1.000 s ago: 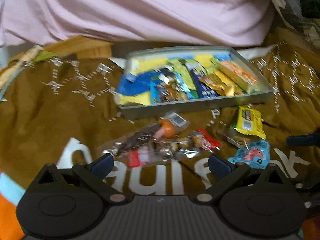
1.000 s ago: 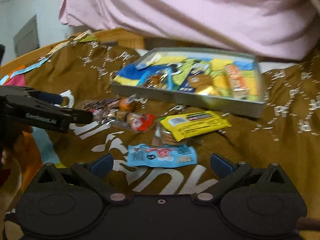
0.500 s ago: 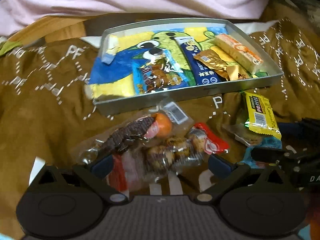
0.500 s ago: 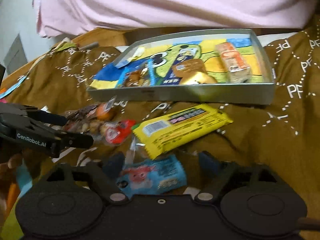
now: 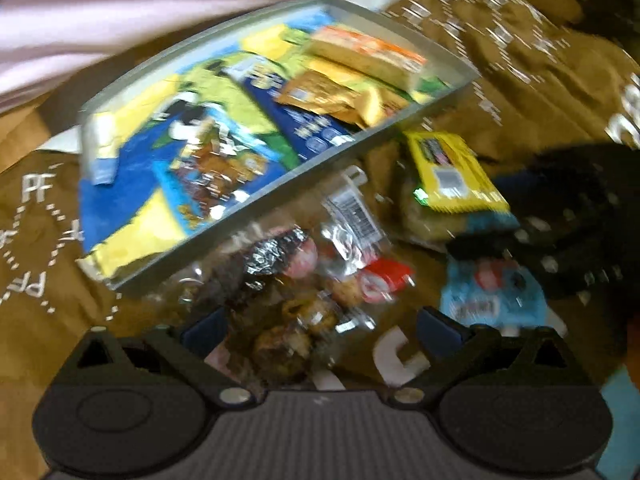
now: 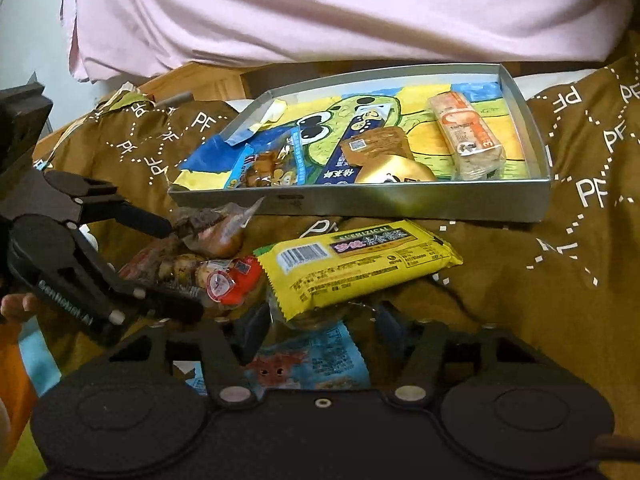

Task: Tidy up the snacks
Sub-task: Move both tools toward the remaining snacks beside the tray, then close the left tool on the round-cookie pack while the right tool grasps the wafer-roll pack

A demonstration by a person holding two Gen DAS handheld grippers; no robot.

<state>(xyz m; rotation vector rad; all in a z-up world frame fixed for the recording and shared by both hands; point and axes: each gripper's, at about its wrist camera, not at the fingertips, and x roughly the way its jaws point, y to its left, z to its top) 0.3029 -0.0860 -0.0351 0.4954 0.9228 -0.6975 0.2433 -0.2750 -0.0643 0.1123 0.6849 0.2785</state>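
Below the tray, my right gripper had just been closing around the blue snack packet, not yet clamped, so tray placement came next; left gripper stayed spread.

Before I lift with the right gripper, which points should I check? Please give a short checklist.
1. Blue packet between the jaws of the right gripper, which have just been closing: ok.
2. Pads pressing it: cannot tell.
3. Yellow packet clear of the blue one: not ok, it overlaps.
4. Left gripper open around clear snack bag: ok.
5. Free space in tray: ok.
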